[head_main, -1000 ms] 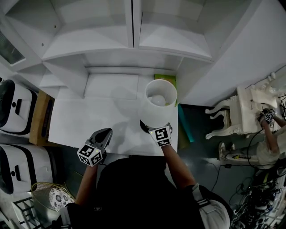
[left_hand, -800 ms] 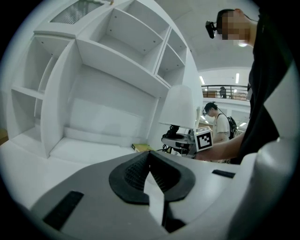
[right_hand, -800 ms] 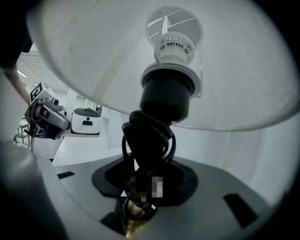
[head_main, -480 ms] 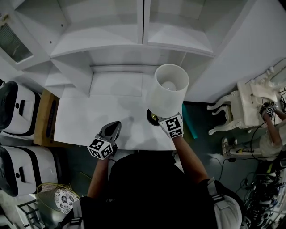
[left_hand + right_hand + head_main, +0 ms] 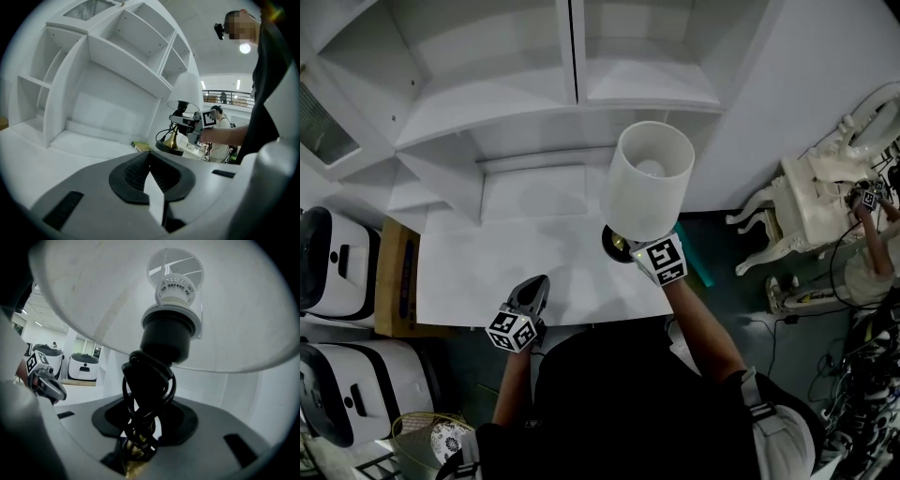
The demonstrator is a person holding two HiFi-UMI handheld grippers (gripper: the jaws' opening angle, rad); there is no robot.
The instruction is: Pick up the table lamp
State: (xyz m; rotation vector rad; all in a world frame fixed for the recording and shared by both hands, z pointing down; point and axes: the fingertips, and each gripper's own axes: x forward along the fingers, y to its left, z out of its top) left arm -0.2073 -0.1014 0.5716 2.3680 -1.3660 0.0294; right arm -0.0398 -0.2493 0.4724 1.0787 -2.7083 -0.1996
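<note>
The table lamp (image 5: 649, 178) has a white drum shade, a brass stem and a dark round base (image 5: 615, 246). My right gripper (image 5: 636, 251) is shut on the stem just under the shade and holds the lamp upright, a little above the right end of the white desk (image 5: 506, 253). In the right gripper view the black cord is wound round the stem (image 5: 140, 418) between my jaws, below the socket (image 5: 168, 333). My left gripper (image 5: 539, 284) is shut and empty at the desk's front edge, left of the lamp (image 5: 187, 89).
White shelving (image 5: 534, 84) rises behind the desk. A green book (image 5: 140, 146) lies at the back right of the desk. White machines (image 5: 328, 253) and a wooden board (image 5: 394, 281) stand left, a white ornate chair (image 5: 825, 197) right.
The right gripper has risen with the lamp in it, so the shade looks larger and nearer in the head view. The left gripper has stayed at the desk's front edge.
</note>
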